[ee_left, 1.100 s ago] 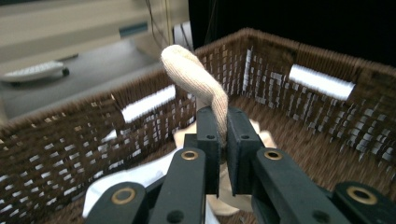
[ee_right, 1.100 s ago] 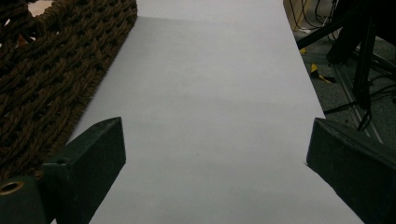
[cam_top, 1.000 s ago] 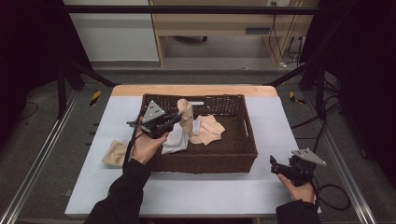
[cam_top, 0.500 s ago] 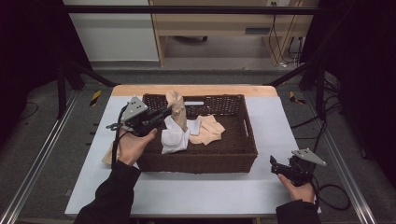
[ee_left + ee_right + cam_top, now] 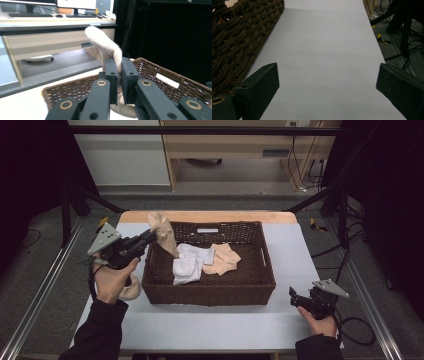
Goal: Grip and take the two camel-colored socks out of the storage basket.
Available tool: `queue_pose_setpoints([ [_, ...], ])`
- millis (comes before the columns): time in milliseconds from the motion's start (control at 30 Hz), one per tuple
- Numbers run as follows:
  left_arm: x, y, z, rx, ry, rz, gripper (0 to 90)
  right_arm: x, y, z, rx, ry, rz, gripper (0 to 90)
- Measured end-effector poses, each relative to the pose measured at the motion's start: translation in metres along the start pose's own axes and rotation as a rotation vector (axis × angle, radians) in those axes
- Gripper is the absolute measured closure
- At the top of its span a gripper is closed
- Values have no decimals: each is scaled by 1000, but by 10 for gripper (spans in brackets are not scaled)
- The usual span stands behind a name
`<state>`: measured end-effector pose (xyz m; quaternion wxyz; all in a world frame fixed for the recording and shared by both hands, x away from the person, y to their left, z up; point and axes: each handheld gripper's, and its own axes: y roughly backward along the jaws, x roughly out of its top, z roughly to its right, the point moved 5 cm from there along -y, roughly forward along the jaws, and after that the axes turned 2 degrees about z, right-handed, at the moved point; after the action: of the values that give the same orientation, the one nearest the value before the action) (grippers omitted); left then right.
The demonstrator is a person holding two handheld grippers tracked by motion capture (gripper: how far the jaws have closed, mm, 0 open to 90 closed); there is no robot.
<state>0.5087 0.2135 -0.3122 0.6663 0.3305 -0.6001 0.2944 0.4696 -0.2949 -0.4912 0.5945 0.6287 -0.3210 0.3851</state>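
Holding a beige sock (image 5: 162,231) in my left gripper (image 5: 148,238), jaws clamped on it, I see it hang upright over the left rim of the wicker basket (image 5: 210,292), soft knit drooping. My right gripper (image 5: 294,296) rests spread wide on the pale grey table (image 5: 220,325).

Left gripper (image 5: 149,236): black body, grey three-cornered plate on top dotted with small dark holes. Its two jaws are flat black blocks with small screw holes, carried on black link arms with brass-coloured ringed pivots. Right gripper (image 5: 293,294): same black build and grey plate; black cable trails from it, looping. Both forearms in dark long sleeves reaching the wrists.
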Motion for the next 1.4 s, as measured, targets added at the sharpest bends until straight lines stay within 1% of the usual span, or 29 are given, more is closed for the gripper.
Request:
queue_pose_setpoints([
  [167,5,25,-15,45,0,25,842,0,0,0,-2,1,-1,50],
  [433,9,62,-39,110,30,75,842,0,0,0,-4,3,-1,50],
  [500,7,69,-44,121,35,76,842,0,0,0,-4,3,-1,50],
  [600,1,75,-49,139,36,62,842,0,0,0,-5,5,0,50],
  [700,-11,78,-53,153,35,30,842,0,1,0,-6,6,0,50],
  [833,-29,81,-59,166,55,-5,842,-1,1,0,-5,0,-3,50],
  [867,-33,81,-61,170,59,-22,842,-1,1,0,-7,3,-4,51],
  [933,-38,81,-65,183,62,-35,842,-1,1,0,-4,4,-1,53],
  [1000,-43,79,-66,183,66,-54,842,0,1,0,-2,2,2,53],
  [1067,-52,76,-67,185,69,-85,842,0,2,0,-2,4,1,53],
  [1233,-77,71,-68,185,95,-168,841,0,3,0,1,-2,6,53],
  [1400,-106,68,-74,196,110,-267,841,-1,3,0,4,0,4,54],
])
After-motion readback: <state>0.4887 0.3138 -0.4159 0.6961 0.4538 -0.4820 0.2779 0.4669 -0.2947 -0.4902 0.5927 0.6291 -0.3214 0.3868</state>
